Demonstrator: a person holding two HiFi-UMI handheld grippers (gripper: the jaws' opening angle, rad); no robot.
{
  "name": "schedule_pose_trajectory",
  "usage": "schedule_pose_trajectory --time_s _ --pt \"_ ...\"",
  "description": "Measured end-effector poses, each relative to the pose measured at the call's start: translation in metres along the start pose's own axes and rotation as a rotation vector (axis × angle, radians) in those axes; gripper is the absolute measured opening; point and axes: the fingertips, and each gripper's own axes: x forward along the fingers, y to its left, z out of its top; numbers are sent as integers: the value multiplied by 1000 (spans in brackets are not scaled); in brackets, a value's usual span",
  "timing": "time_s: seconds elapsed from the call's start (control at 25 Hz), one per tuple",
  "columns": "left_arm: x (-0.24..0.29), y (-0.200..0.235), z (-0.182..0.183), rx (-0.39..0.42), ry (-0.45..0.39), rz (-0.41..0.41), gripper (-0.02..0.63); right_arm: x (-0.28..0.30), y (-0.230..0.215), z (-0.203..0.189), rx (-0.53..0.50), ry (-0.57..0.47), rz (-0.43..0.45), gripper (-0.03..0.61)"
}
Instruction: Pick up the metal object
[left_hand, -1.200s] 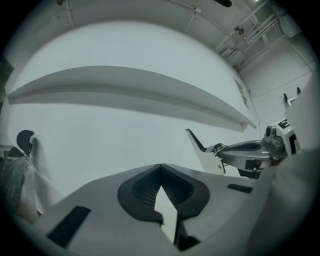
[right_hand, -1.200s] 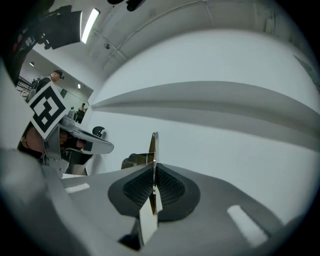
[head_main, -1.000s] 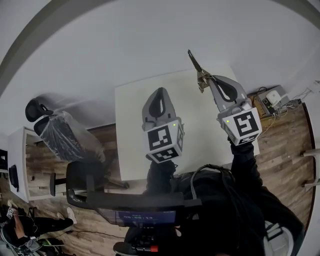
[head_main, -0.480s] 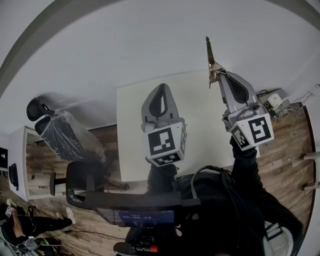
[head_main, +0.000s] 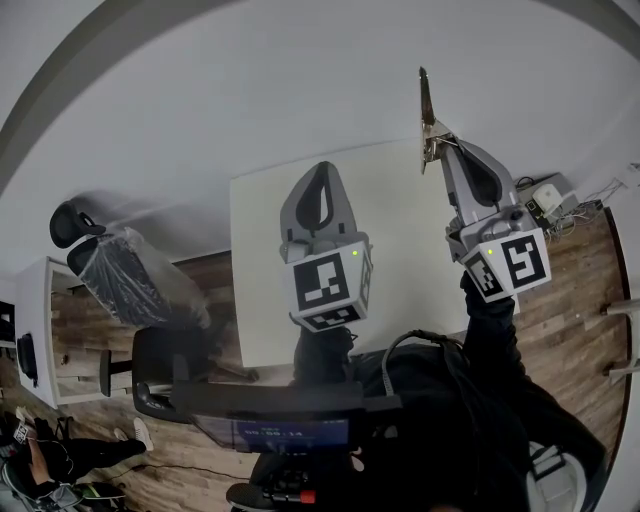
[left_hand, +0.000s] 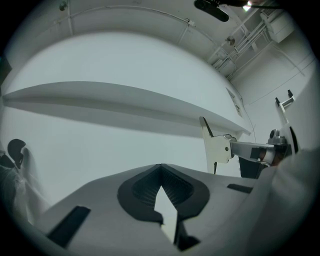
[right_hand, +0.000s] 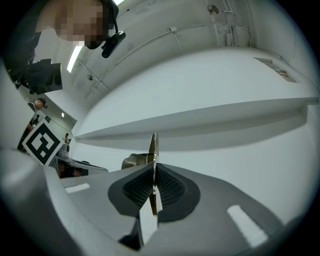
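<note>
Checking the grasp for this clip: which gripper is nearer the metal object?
Right. The right gripper is shut on the metal object; the left gripper hangs apart, to its left.

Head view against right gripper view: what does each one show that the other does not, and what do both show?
Only the head view: the white table, the wooden floor and a wrapped chair. Only the right gripper view: the ridged pads pressing the metal piece from both sides. Both: the right hand-held gripper holding that piece.
</note>
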Motion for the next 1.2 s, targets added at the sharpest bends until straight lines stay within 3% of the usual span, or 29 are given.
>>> schedule_pose_trajectory --time_s 1.2 --pt "1 12 -2 10 1 23 0 8 3 -1 -4 -12 10 5"
